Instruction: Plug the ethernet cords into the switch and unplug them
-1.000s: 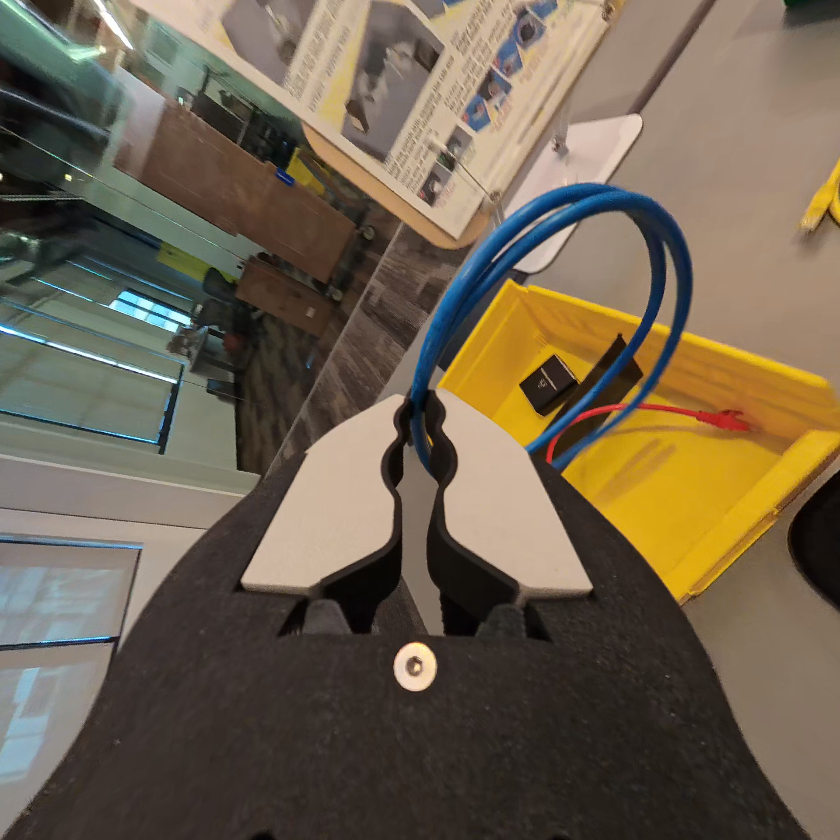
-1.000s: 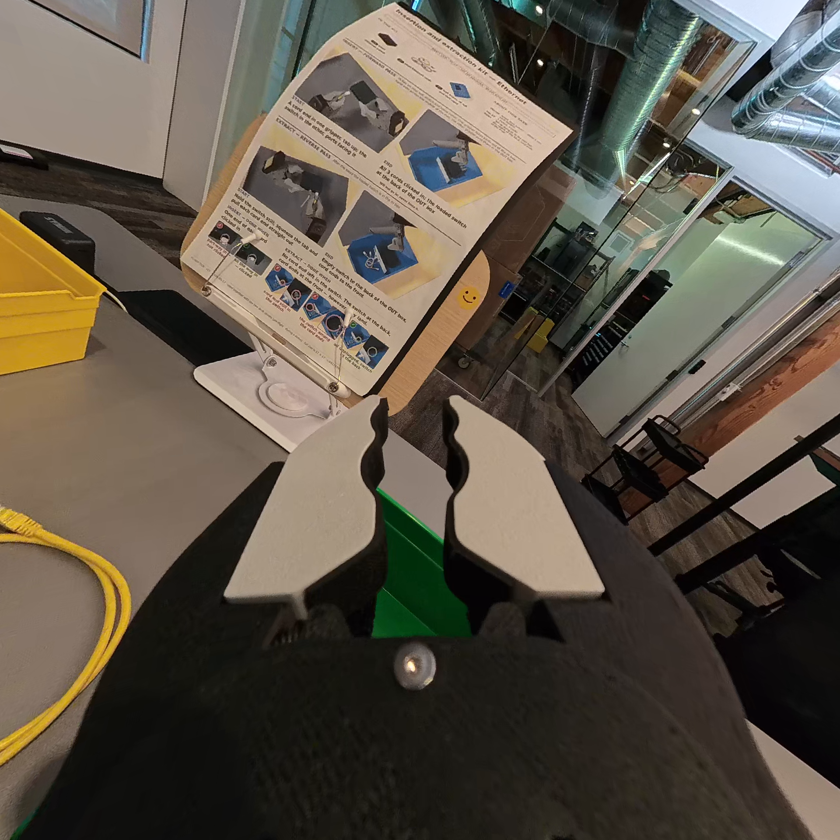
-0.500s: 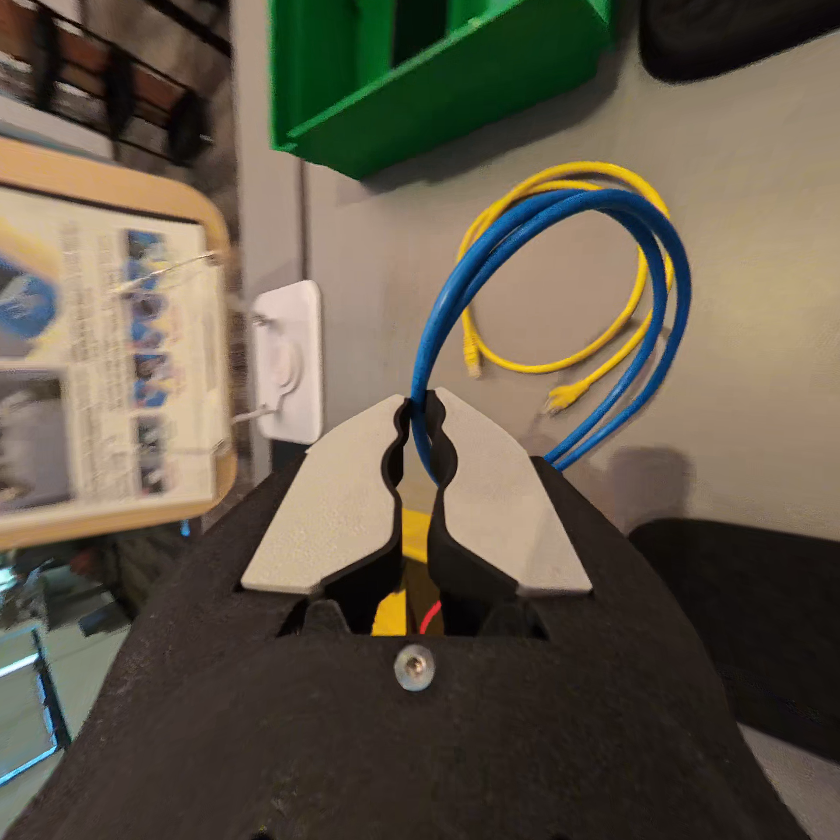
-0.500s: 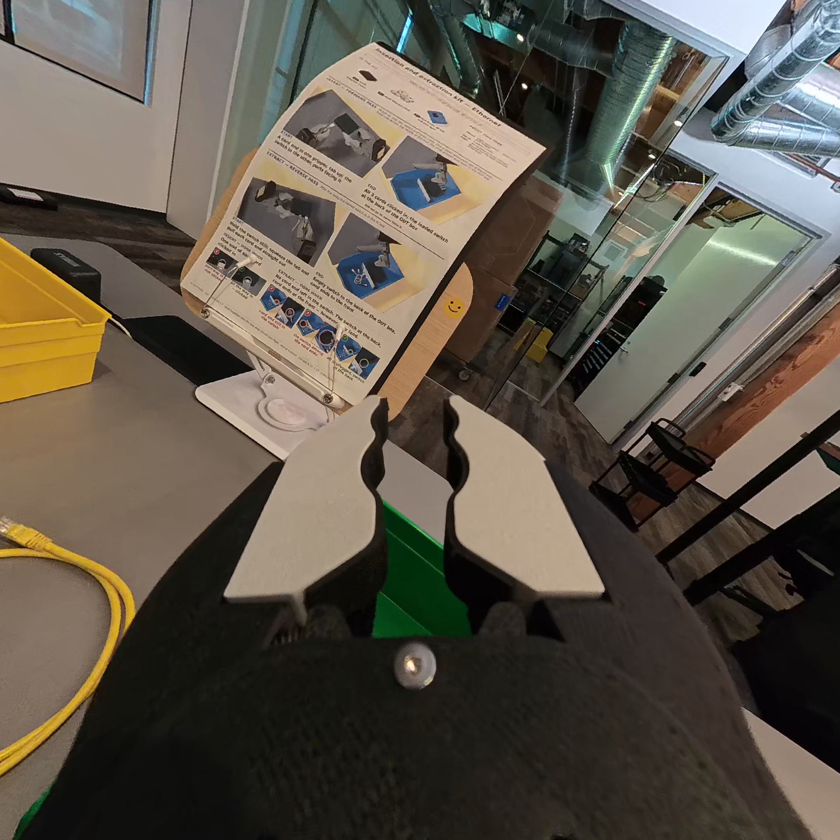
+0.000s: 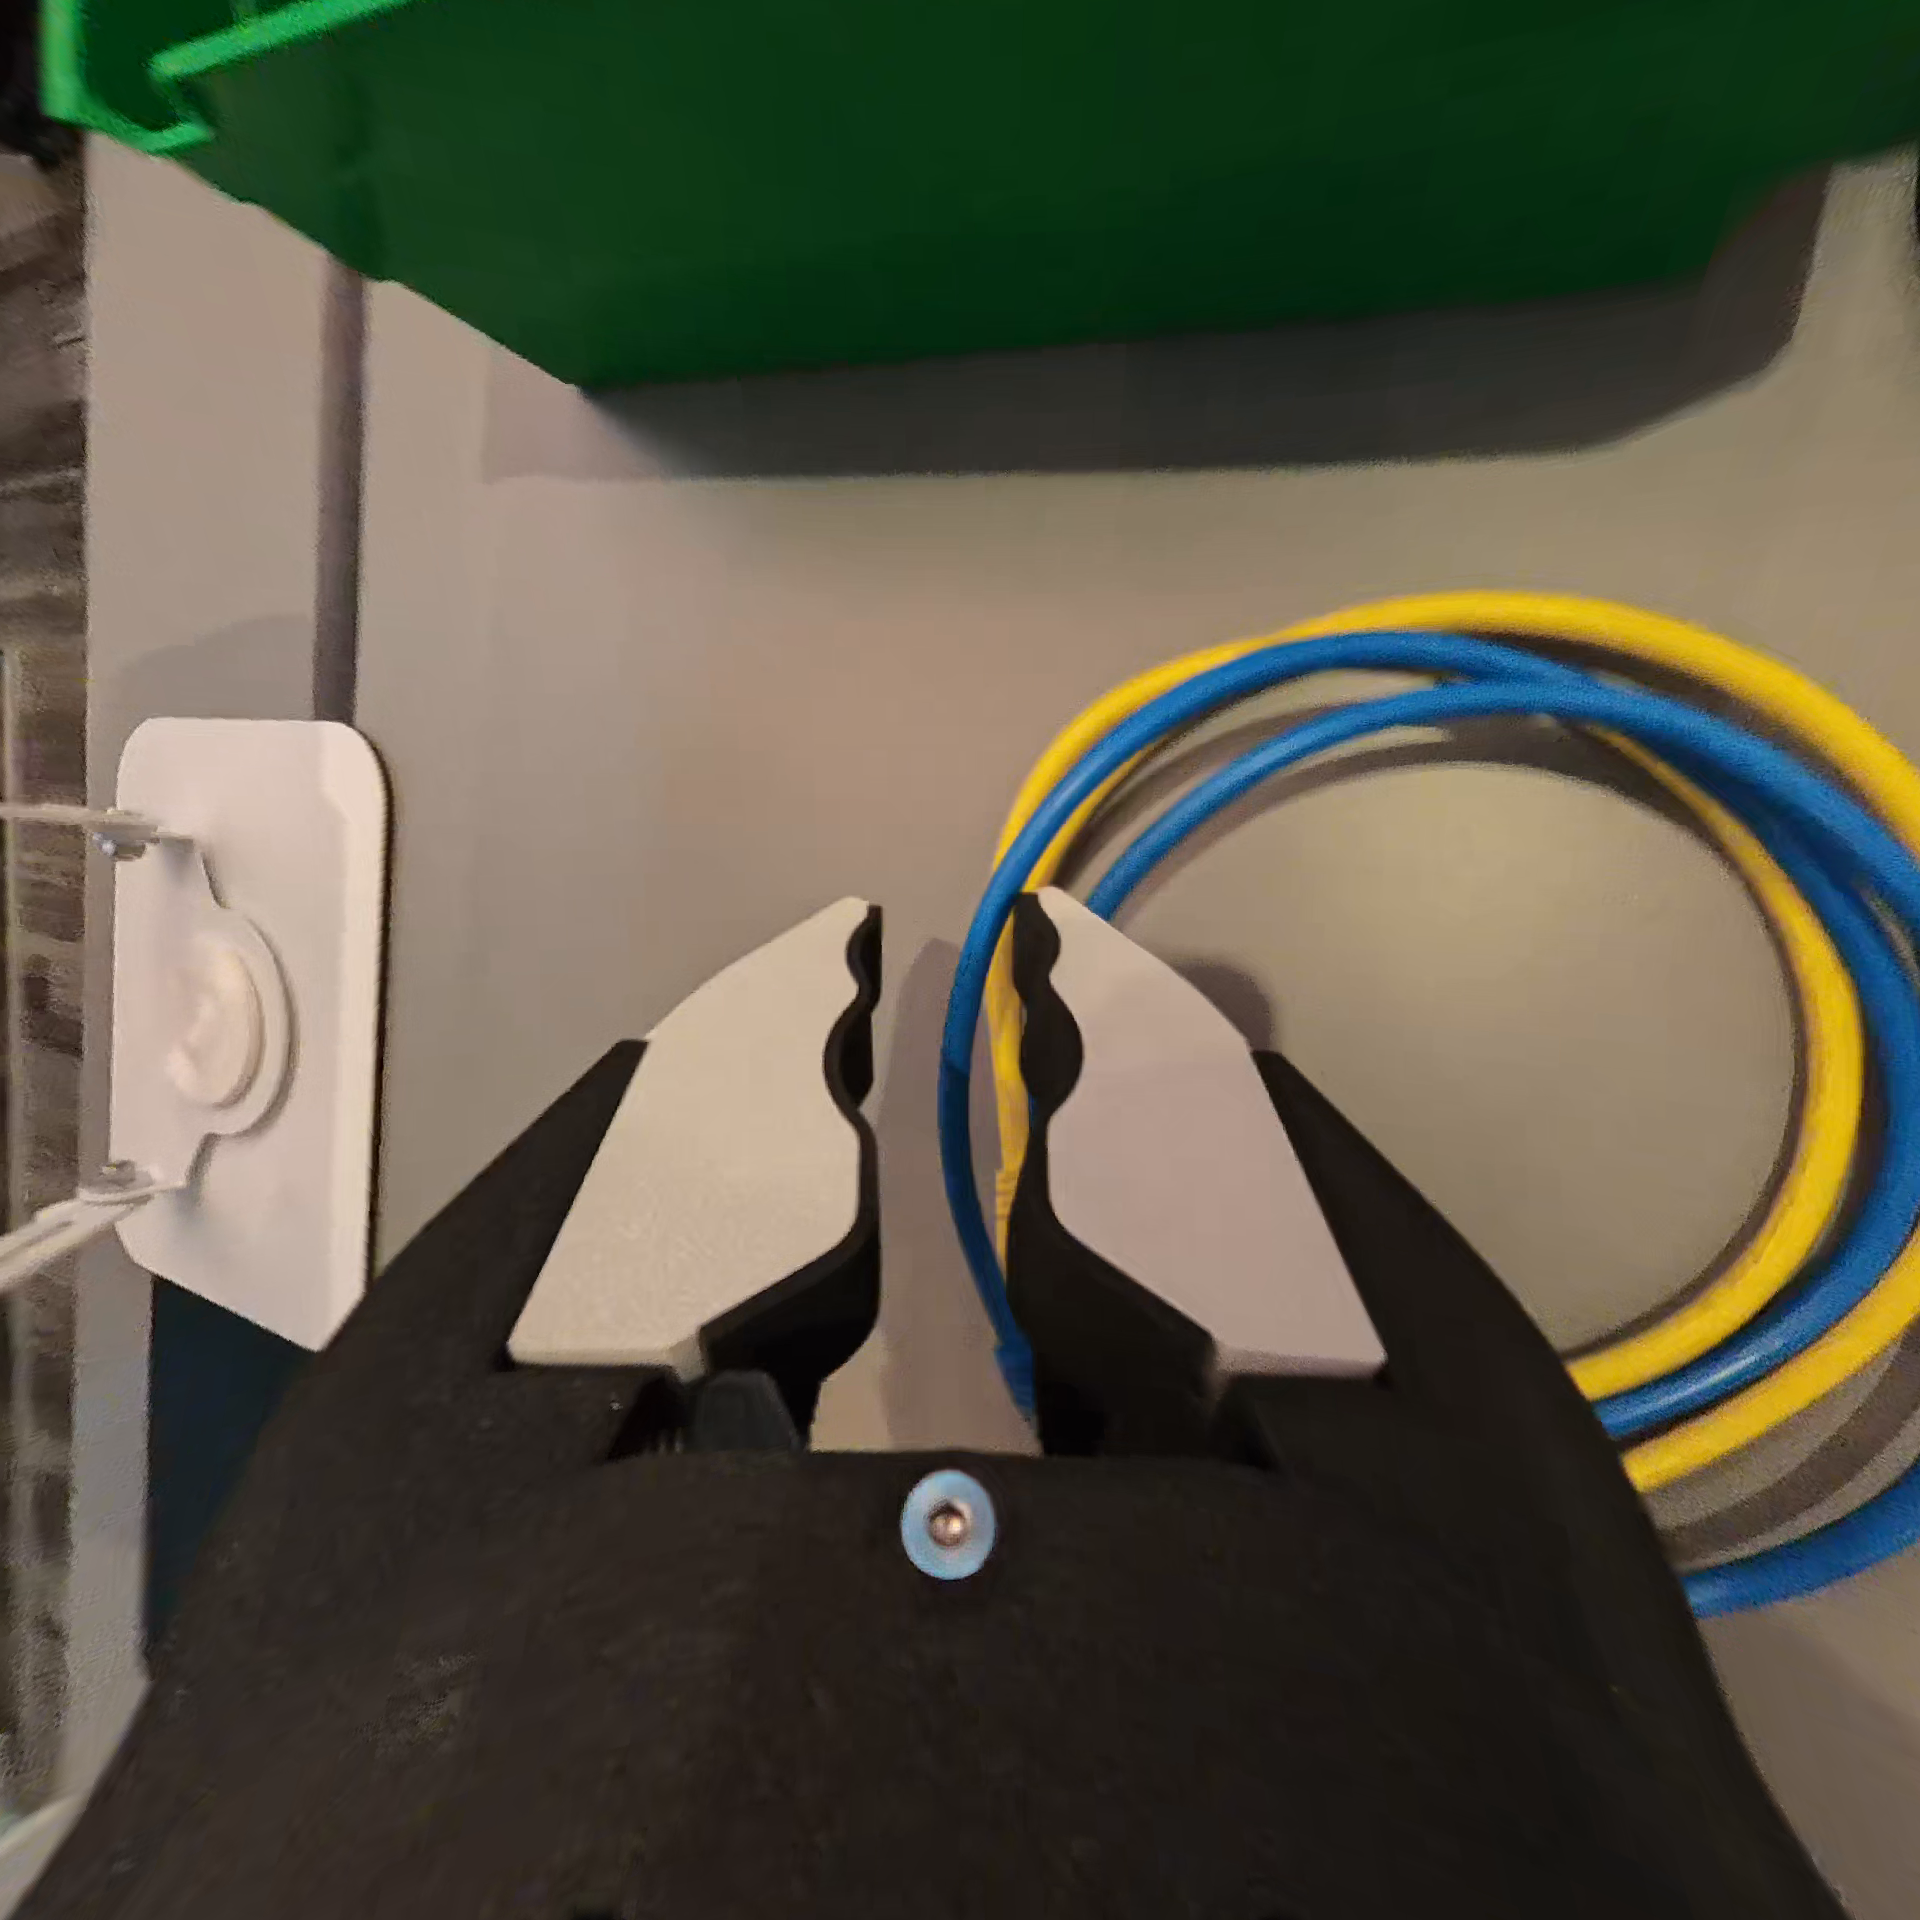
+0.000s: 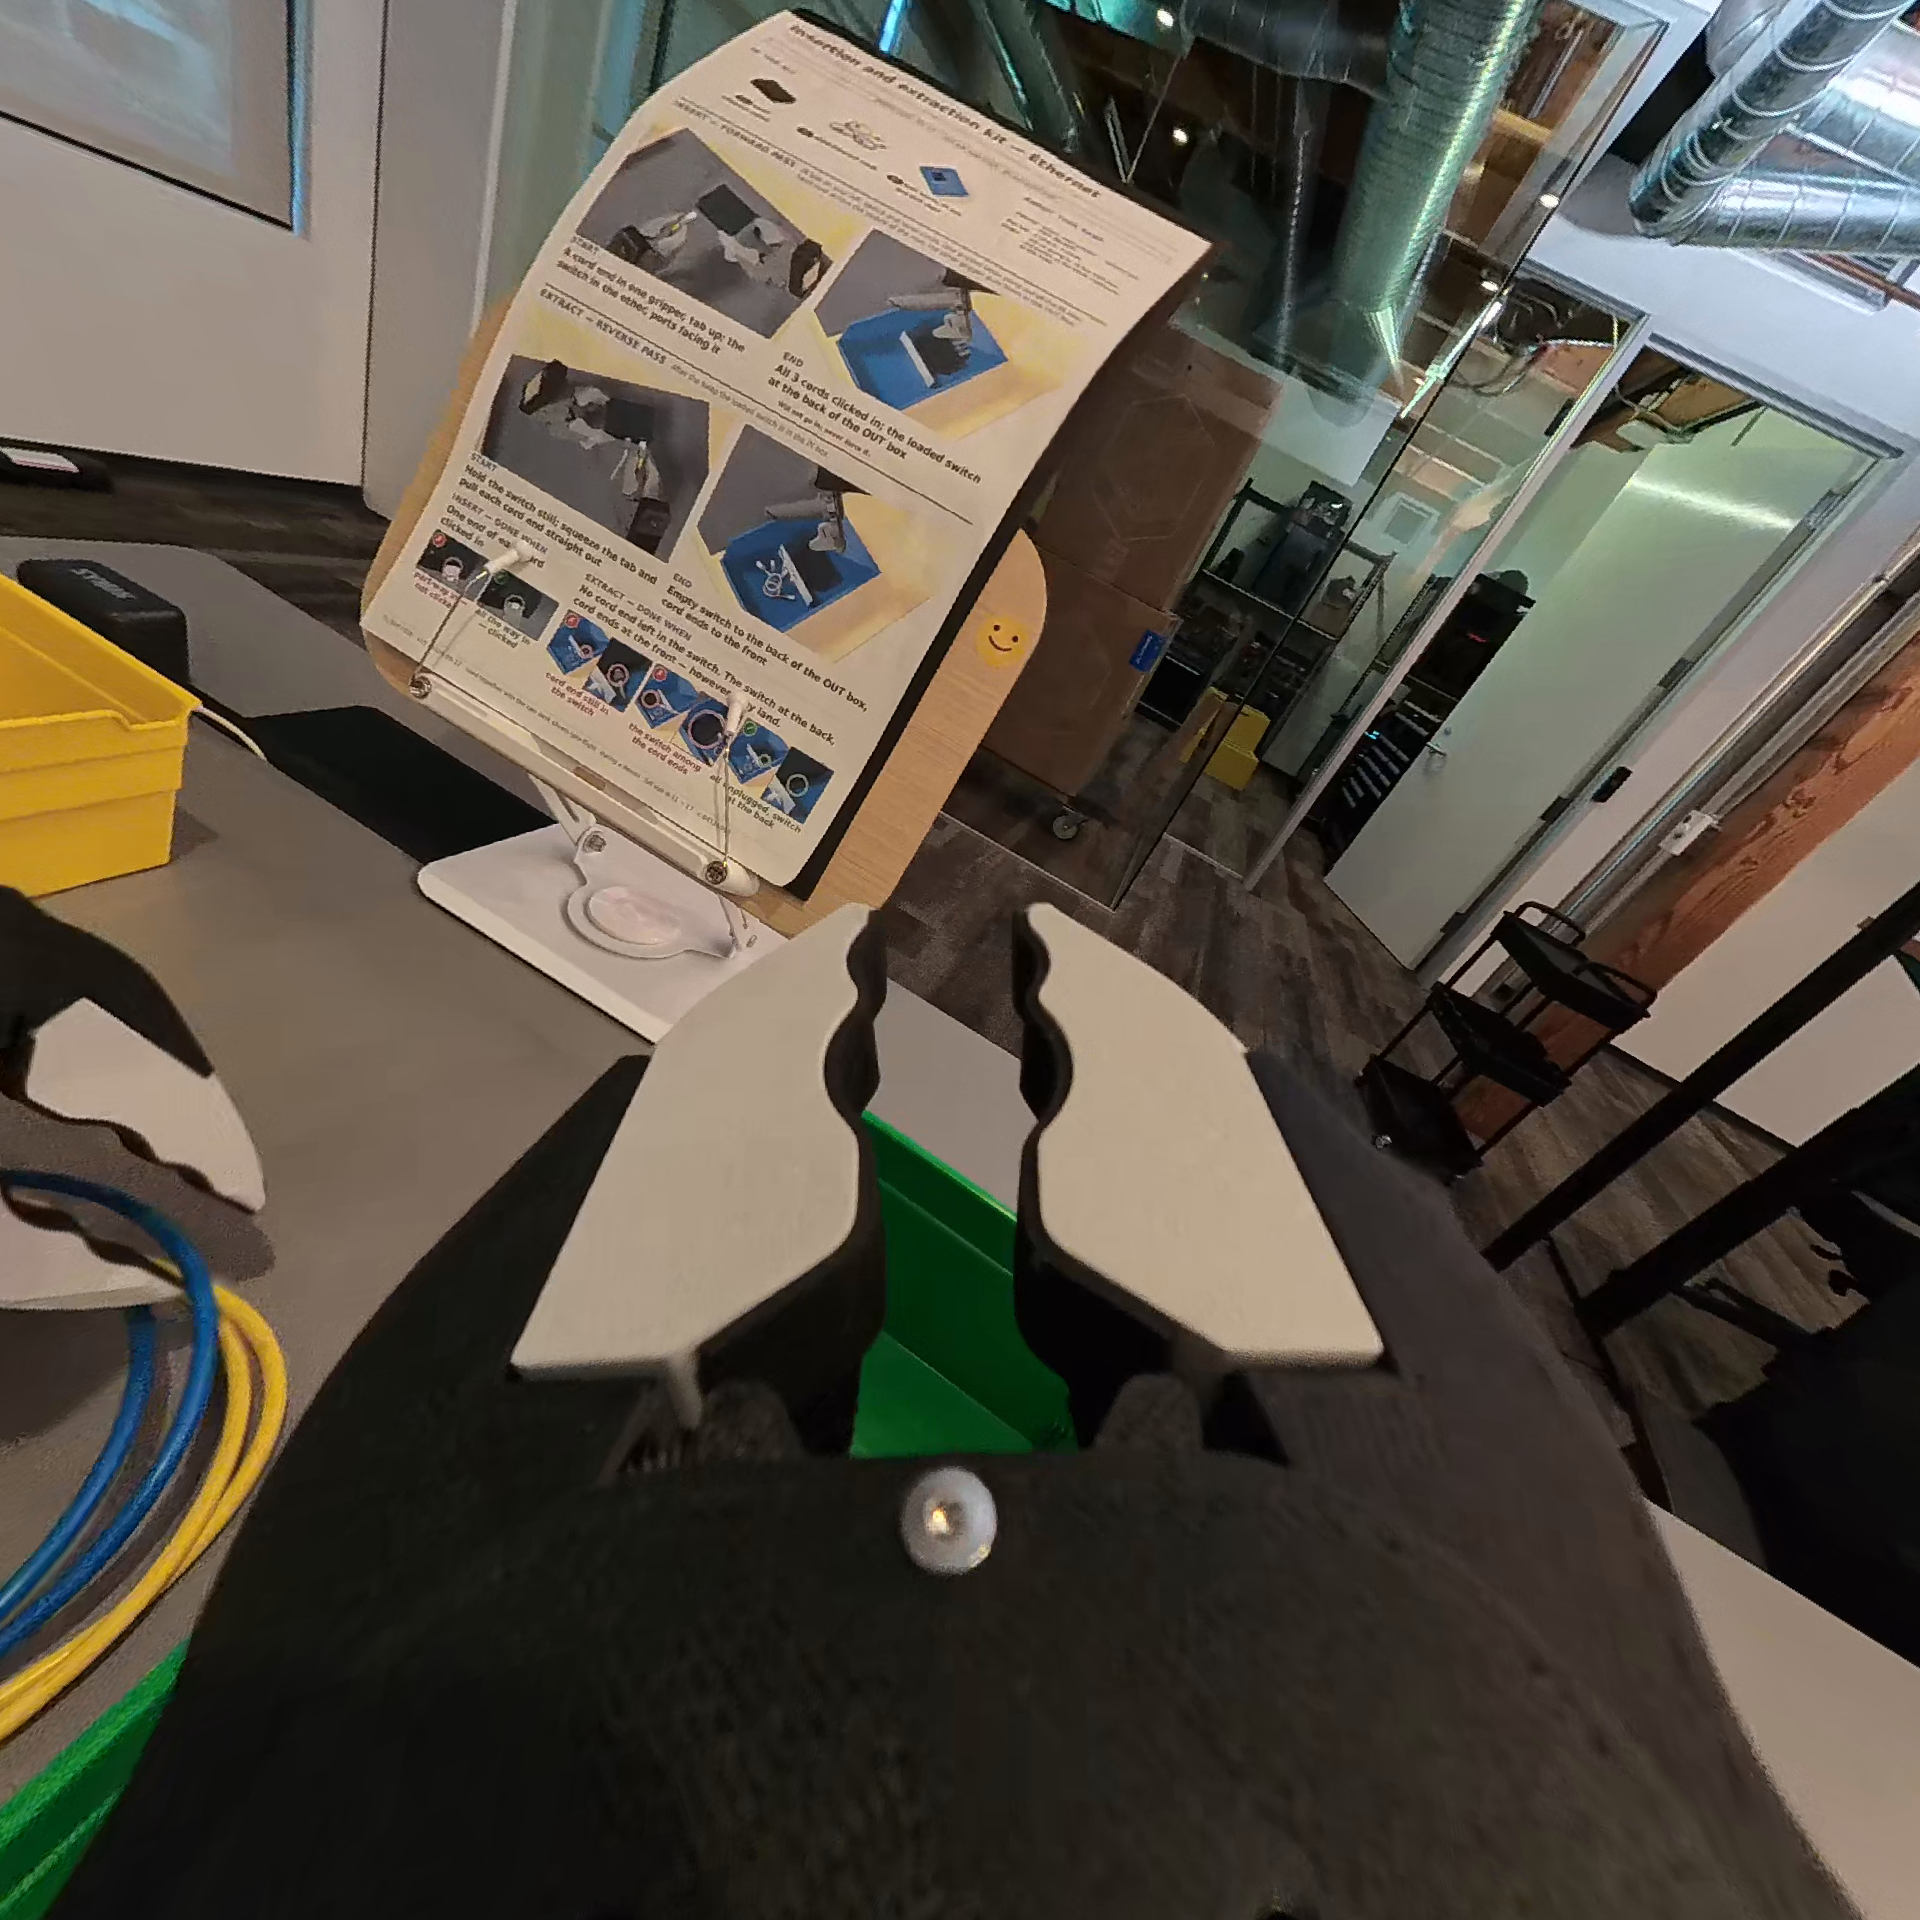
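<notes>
The left claw (image 5: 945, 914) points down at the grey table (image 5: 727, 665), its jaws apart with a clear gap between the fingertips. The blue cord (image 5: 1558, 696) runs through that gap close against the inner edge of the right-hand finger, and whether it touches that finger cannot be told. It then loops out to the right in a coil. The yellow cord (image 5: 1808, 1039) lies coiled on the table in the same place, and the two coils overlap — one yellow end shows just behind the blue strand between the fingers. Past the fingertips lies bare table, then a green bin (image 5: 935, 177) across the top of the left wrist view. The white base of a stand (image 5: 270, 935) sits at the left edge.

The right claw (image 6: 948, 925) is held higher and aims nearly level across the table, tilted a little upward. Its jaws are apart and grip nothing. The green bin (image 6: 935, 1299) shows between and below its fingers. To its left, low in the right wrist view, the left claw (image 6: 135, 1143) sits over the blue cord (image 6: 156, 1382) and yellow cord (image 6: 249, 1423). Farther off stands the white stand with a printed instruction sheet (image 6: 779, 447), and a yellow bin (image 6: 83, 748) rests at the far left — the switch is not visible in either view.
</notes>
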`<state>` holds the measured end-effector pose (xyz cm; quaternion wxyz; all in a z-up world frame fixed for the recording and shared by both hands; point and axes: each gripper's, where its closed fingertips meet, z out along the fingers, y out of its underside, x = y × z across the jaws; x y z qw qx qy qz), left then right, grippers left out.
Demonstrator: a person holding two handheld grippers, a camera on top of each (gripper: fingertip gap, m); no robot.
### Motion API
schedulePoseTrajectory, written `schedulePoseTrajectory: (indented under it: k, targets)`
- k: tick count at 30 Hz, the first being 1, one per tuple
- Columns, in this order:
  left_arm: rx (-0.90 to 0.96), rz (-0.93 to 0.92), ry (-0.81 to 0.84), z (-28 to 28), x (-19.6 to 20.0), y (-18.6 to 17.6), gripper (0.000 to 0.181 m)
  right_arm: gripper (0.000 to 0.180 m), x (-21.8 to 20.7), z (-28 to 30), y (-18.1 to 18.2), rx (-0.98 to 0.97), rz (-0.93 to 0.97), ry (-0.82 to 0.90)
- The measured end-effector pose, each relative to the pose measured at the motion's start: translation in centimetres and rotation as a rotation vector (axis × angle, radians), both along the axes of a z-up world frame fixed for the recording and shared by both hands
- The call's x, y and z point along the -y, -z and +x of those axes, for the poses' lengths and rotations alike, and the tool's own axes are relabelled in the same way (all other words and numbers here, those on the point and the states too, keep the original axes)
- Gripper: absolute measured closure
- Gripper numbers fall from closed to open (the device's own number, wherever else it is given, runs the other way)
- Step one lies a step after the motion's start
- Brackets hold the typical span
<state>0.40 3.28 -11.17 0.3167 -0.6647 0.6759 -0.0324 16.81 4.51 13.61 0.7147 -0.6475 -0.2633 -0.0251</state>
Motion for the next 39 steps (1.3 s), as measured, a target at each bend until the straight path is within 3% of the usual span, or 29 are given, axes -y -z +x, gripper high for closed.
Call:
schedulePoseTrajectory:
  k: [1, 5, 9, 15, 18, 23, 27, 31, 39]
  targets:
    - [0.058, -0.014, -0.024, 0.3, -0.1, -0.7, 0.157, 0.155, -0.1, 0.2, 0.0, -0.007, 0.000, 0.006]
    - [0.327, -0.031, -0.108, -0.7, 1.5, -6.3, 0.156, 0.155, -0.2, 0.6, 0.3, -0.021, -0.006, 0.007]
    - [0.385, 0.195, -0.248, -9.1, 2.8, -11.5, 0.157, 0.155, -0.1, 1.0, 0.1, -0.032, -0.002, 0.009]
    - [-0.011, 0.381, -0.657, -30.9, 0.7, -10.3, 0.157, 0.155, 0.1, 0.6, -0.4, -0.033, 0.013, 0.003]
    - [-0.114, 0.328, -0.679, -35.8, 0.1, -7.5, 0.148, 0.155, 0.1, 0.0, -0.5, -0.023, 0.016, -0.006]
    - [-0.267, 0.347, -0.596, -36.9, -1.5, -3.4, 0.127, 0.155, -0.1, -0.8, -0.1, 0.016, 0.002, -0.001]
    - [-0.295, 0.426, -0.660, -37.4, -4.2, -2.7, 0.109, 0.155, -0.3, -1.3, 0.2, 0.043, -0.009, 0.003]
    - [-0.281, 0.405, -0.652, -37.2, -4.3, -2.5, 0.117, 0.155, -0.3, -1.4, 0.5, 0.074, -0.015, 0.018]
    - [-0.189, 0.438, -0.616, -36.6, -3.1, -4.5, 0.159, 0.155, -0.3, -1.6, 0.2, 0.062, -0.006, 0.000]
